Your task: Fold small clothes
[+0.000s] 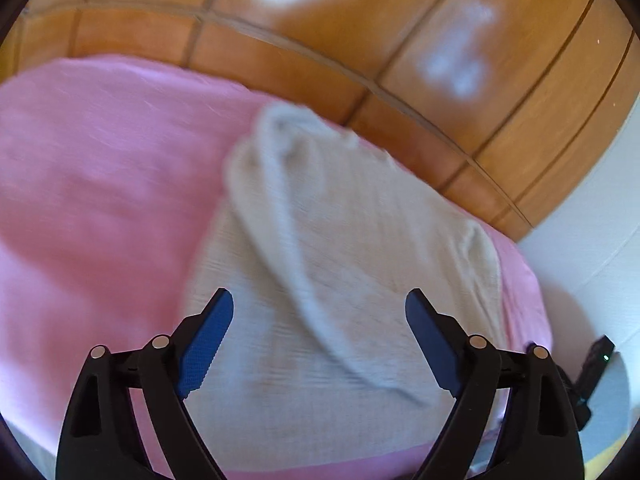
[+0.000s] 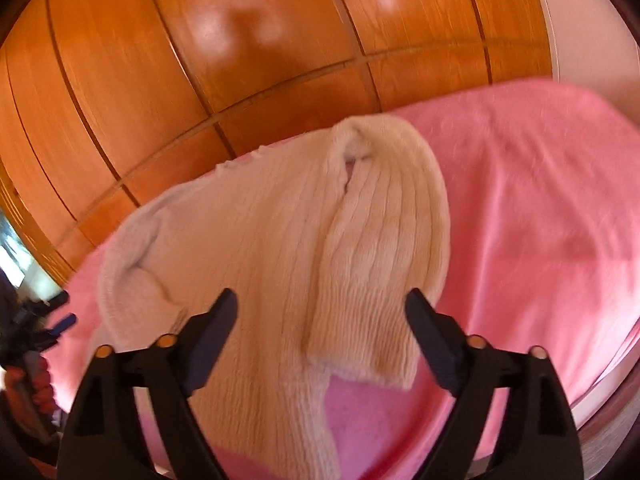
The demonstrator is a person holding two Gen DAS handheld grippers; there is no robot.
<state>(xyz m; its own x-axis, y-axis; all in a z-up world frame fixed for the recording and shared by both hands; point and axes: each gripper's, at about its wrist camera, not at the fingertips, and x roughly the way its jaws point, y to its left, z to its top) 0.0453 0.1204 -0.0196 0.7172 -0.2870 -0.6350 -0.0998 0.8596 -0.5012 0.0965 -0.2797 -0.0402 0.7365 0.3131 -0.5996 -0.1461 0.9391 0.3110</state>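
Wooden panelled wardrobe doors point(image 2: 248, 60): fill the background behind the sweater. Pink bed cover point(image 2: 540, 220): spread flat beneath the sweater, reaching out on all sides of it. Cream ribbed knit sweater point(image 2: 280, 240): lies on the cover, one sleeve folded across its body. Left gripper point(image 1: 319, 312): above the sweater's near part, fingers wide apart, nothing between them. Right gripper point(image 2: 321, 310): over the folded sleeve, fingers likewise spread wide, gripping nothing.
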